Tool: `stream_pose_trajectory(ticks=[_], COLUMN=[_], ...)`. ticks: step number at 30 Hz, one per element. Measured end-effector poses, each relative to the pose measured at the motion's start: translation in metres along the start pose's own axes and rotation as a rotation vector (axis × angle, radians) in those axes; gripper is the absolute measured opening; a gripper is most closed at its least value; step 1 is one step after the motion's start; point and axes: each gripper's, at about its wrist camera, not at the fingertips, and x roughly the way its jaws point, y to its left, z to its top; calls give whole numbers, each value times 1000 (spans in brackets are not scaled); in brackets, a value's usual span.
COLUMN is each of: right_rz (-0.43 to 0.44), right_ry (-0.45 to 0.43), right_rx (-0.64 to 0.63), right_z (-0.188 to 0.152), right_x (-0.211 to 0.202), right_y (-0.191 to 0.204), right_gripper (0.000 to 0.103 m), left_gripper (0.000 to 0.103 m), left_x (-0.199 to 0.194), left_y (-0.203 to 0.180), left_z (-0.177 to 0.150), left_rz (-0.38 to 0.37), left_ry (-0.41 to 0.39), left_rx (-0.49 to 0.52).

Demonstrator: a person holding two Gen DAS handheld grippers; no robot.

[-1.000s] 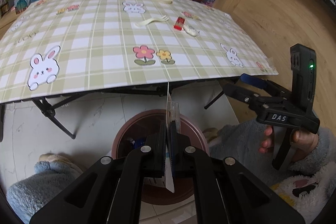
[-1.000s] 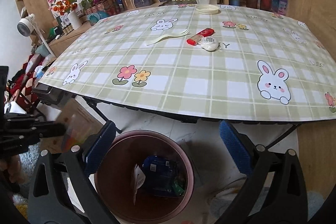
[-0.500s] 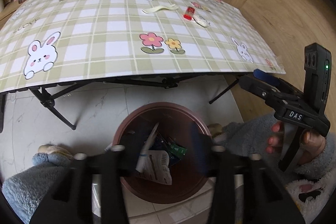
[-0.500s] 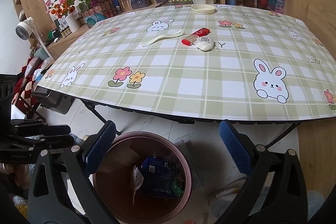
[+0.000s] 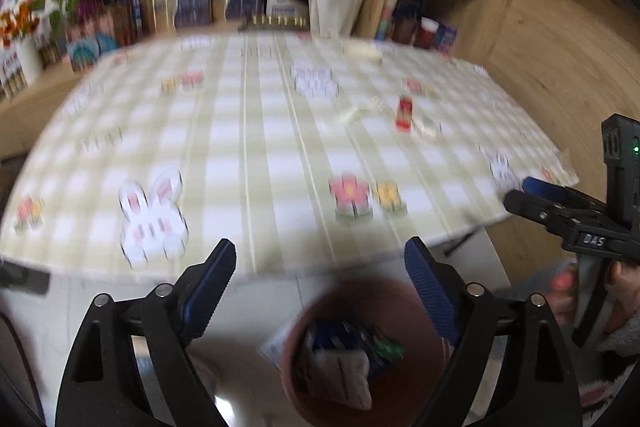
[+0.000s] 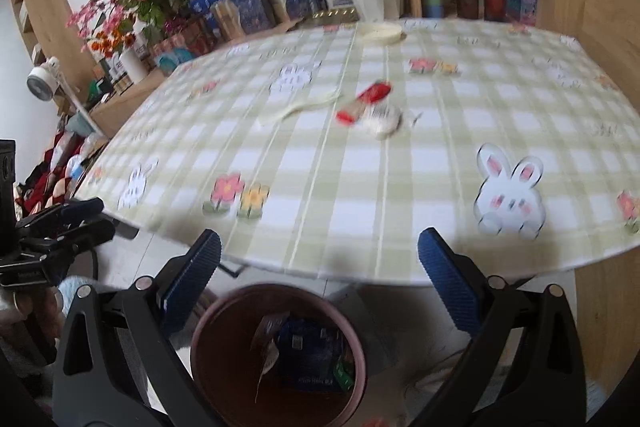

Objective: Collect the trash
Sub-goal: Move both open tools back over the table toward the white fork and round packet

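Trash on the counter, relative to the bin. A brown round bin (image 6: 276, 355) stands on the floor below the near edge of the counter (image 6: 360, 187). It already holds a blue packet (image 6: 308, 359), a pale crumpled wrapper (image 5: 340, 375) and a small green scrap (image 6: 344, 373); these pieces count as collected. Judged from the layout, the task is partly done.

Still to be gathered, all up on the counter well beyond the bin: a red wrapper (image 6: 366, 99), a white crumpled piece (image 6: 384, 119) touching or just beside it, and a pale plastic fork (image 6: 298, 109) just to their left. A shallow white lid (image 6: 380, 33) lies at the far edge, farthest from the bin; whether it is trash cannot be told.

The left claw (image 5: 320, 283) hangs above the bin, its jaws having just been opening, now spread wide with nothing between them. The right claw (image 6: 320, 267) also hangs over the bin, jaws wide apart and empty.

Beyond the counter, flower vases and boxes fill the shelves.
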Motion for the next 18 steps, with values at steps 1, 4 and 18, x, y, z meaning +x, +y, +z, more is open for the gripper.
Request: stream_pose_trajectory(ticks=[1,4,18], right_rz=[10,-8,-118], right_ry=[4,2,56], right_rx=[0,-23,-71], right_z=[5,20,43], right_x=[-2,-7,23], right_y=[-1,-4,-23], right_gripper=[97,97,97], left_gripper=[87,90,96], left_x=[-2,-7,18], left_y=[-1,-2,8], left_z=[5,21,51], left_rz=[2,1,21], left_ry=[-21,-85,-90], left_rx=[5,18,39])
